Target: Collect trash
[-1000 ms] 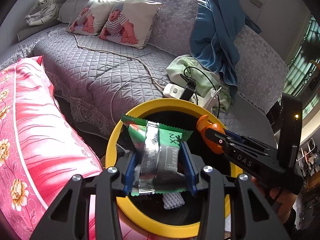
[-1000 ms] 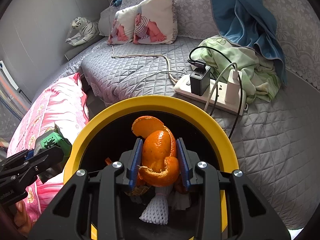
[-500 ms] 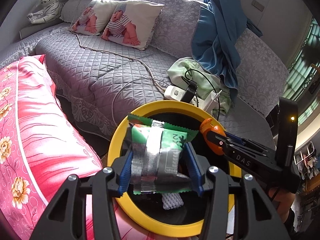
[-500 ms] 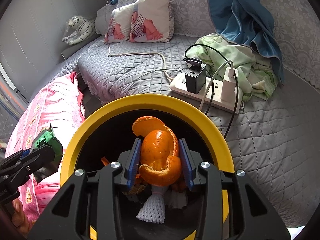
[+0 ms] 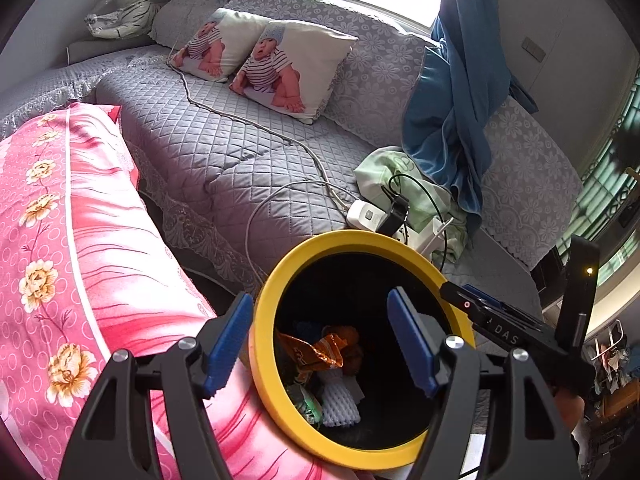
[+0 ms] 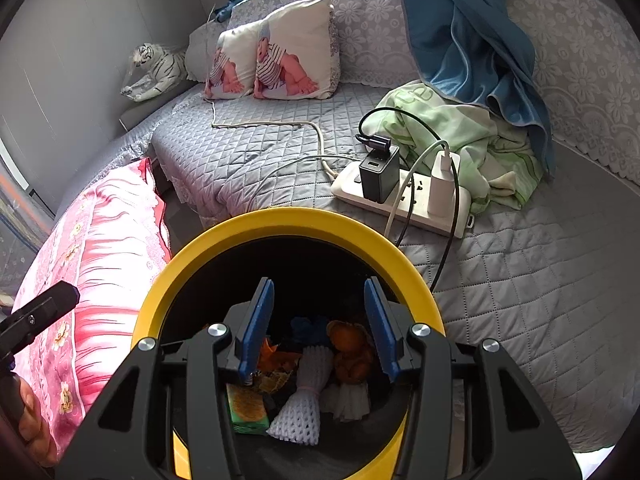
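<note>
A black bin with a yellow rim (image 5: 276,280) (image 6: 288,220) stands below both grippers. My left gripper (image 5: 320,338) is open and empty over the bin's left rim. My right gripper (image 6: 316,330) is open and empty above the bin's mouth; it shows from the side in the left wrist view (image 5: 500,320). Inside lie the orange peel (image 6: 352,354) (image 5: 344,344), a green wrapper (image 6: 246,408) (image 5: 308,404), white foam fruit nets (image 6: 300,400) (image 5: 340,400) and an orange foil wrapper (image 5: 308,352).
A pink floral quilt (image 5: 80,280) (image 6: 92,260) lies left of the bin. Behind is a grey quilted sofa (image 5: 240,160) with two baby-print cushions (image 5: 280,64), a white power strip with chargers and cables (image 6: 400,192), a green cloth (image 6: 460,132) and a blue curtain (image 5: 452,100).
Both grippers have opened. The green wrapper has dropped from the left gripper and the orange peel from the right gripper into the bin. The left gripper has drawn back to the left.
</note>
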A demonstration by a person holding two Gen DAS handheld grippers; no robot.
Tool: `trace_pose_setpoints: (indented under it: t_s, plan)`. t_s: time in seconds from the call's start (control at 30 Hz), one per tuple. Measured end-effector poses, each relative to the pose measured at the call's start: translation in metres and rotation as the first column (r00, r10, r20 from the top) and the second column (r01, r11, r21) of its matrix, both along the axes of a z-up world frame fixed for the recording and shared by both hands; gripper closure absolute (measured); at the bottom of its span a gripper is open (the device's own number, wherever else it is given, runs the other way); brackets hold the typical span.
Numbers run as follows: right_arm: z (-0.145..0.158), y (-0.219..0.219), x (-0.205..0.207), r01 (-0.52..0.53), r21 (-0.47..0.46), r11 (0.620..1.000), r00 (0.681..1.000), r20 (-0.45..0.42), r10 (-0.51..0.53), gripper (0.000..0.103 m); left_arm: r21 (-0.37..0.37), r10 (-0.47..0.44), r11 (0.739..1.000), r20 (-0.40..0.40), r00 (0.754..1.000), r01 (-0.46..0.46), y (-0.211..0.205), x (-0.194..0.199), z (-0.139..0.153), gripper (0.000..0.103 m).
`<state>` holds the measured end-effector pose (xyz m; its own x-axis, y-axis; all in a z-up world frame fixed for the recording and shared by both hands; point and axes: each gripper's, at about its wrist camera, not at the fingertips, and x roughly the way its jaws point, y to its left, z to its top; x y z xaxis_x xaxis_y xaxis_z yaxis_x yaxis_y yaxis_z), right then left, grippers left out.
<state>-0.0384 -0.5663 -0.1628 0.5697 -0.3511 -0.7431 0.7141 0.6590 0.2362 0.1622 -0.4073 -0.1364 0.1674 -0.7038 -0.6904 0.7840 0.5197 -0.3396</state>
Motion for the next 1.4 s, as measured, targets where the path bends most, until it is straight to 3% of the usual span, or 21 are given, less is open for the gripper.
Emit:
trace_pose_setpoints:
  t_s: [0.37,0.63,0.77,0.83,1.2,1.4]
  plan:
    - [0.04,0.04,0.017,-0.084,-0.074,0.994,0.996,0.038,0.087,0.058,-0.091,0.123,0.989,0.038,0.992,-0.119,0.077,0.016,0.033,0.037]
    - [0.076,0.101,0.041,-0.216,-0.135,0.967,0.968,0.098,0.23,0.058,-0.169,0.285,0.95,0.124,0.951,-0.263,0.174,0.02,0.069,0.037]
    - [0.09,0.143,0.057,-0.319,-0.162,0.934,0.932,0.127,0.34,0.058,-0.202,0.382,0.916,0.171,0.908,-0.348,0.234,0.015,0.083,0.037]
    - [0.096,0.165,0.065,-0.373,-0.175,0.911,0.906,0.142,0.398,0.058,-0.204,0.441,0.892,0.203,0.875,-0.402,0.264,0.011,0.088,0.037]
    - [0.119,0.283,0.096,-0.603,-0.213,0.769,0.746,0.193,0.638,0.058,-0.234,0.619,0.786,0.291,0.73,-0.573,0.381,-0.029,0.105,0.037]
    - [0.125,0.323,0.088,-0.625,-0.271,0.732,0.706,0.202,0.678,0.055,-0.265,0.68,0.733,0.295,0.671,-0.626,0.416,-0.061,0.104,0.034]
